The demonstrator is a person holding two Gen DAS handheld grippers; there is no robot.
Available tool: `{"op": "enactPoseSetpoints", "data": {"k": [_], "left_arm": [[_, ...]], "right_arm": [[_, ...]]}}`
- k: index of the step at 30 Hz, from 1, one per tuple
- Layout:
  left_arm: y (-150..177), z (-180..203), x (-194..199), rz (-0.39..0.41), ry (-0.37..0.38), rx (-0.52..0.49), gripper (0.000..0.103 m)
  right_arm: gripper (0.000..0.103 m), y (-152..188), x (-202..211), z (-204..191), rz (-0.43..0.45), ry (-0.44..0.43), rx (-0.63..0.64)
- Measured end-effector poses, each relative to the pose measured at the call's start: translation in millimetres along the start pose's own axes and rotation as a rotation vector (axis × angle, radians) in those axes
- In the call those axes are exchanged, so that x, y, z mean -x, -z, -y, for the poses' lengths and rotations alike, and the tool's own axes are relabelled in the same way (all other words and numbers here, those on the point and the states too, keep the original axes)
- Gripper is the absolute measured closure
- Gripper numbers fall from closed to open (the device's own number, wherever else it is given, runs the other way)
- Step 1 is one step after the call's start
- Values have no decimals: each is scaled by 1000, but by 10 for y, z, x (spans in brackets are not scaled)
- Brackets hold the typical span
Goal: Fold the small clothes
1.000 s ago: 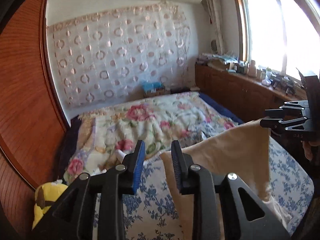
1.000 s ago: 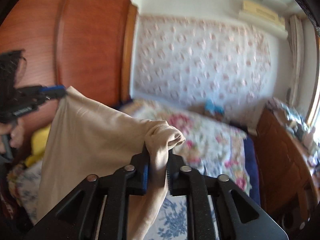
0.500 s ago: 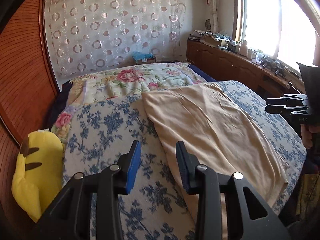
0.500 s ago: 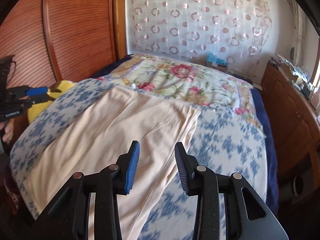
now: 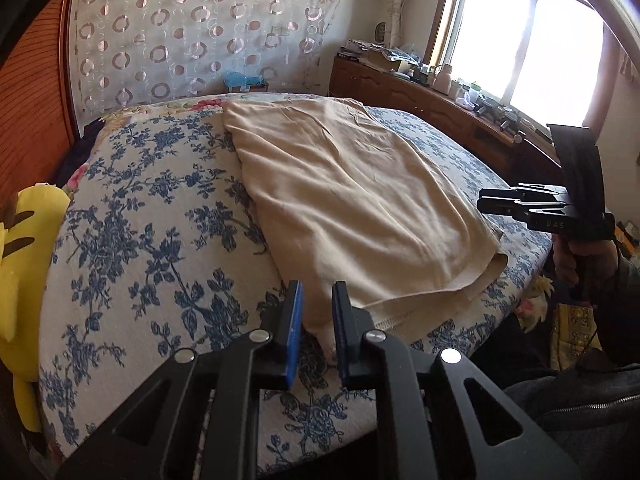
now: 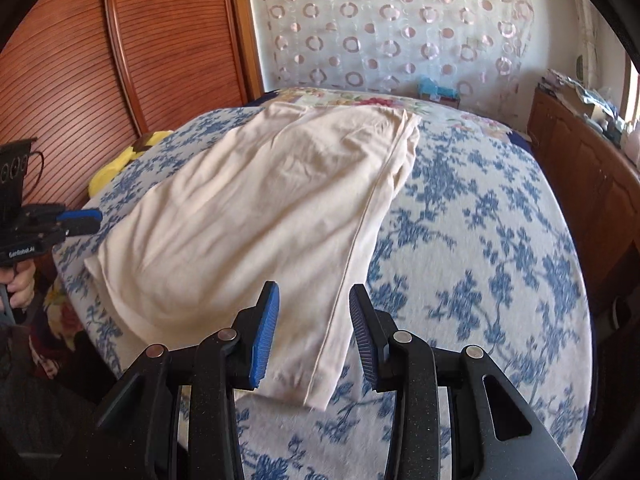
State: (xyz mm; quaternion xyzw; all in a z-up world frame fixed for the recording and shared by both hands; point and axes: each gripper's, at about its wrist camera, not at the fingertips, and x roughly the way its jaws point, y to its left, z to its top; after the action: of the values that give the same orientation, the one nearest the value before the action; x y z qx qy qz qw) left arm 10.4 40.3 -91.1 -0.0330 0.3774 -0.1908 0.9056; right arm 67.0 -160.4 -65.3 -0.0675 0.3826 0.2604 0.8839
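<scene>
A beige garment (image 5: 352, 208) lies spread out along the bed (image 5: 152, 216), on a cover printed with blue flowers, its far end reaching the pink-flowered quilt (image 6: 360, 102) near the patterned curtain (image 6: 384, 28) and its near hem close to the bed's front edge. The left tongs (image 5: 316, 332) sit low at the garment's near left corner; their jaws have just been closing, and a small bunch of the beige cloth rises between the blue pads, which stand narrowly apart, though whether they actually press on the fabric I cannot tell. The right tongs (image 6: 314, 332) hang over the garment's near right corner with the jaws clearly apart (the side seam and hem corner lie in the gap below them, untouched by either pad). Each tool shows in the other's view: the right tongs at the right side of the left wrist view, held by a hand (image 5: 580, 260) in a dark sleeve, and the left tongs at the left side of the right wrist view, just beside the garment's edge. A yellow plush toy (image 5: 20, 280) rests against the bed's left side, next to the slatted wooden wall (image 6: 120, 40), and a wooden cabinet (image 5: 432, 108) crowded with small items runs under the window (image 5: 532, 40) on the right
</scene>
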Motion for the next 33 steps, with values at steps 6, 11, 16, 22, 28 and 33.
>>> {"op": "enactPoseSetpoints", "data": {"k": [6, 11, 16, 22, 28, 33], "left_arm": [[169, 56, -53, -43, 20, 9, 91], [211, 40, -71, -57, 27, 32, 90], [213, 94, -66, -60, 6, 11, 90], [211, 106, -68, -57, -6, 1, 90], [182, 93, -90, -56, -10, 7, 88], [112, 88, -150, -54, -46, 15, 76]], "right_arm": [[67, 66, -9, 56, 1, 2, -32], [67, 101, -1, 74, -4, 2, -38], [67, 128, 3, 15, -7, -12, -38], [60, 174, -66, -65, -44, 17, -21], [46, 194, -114, -53, -42, 50, -28], [41, 170, -147, -88, -46, 35, -23]]}}
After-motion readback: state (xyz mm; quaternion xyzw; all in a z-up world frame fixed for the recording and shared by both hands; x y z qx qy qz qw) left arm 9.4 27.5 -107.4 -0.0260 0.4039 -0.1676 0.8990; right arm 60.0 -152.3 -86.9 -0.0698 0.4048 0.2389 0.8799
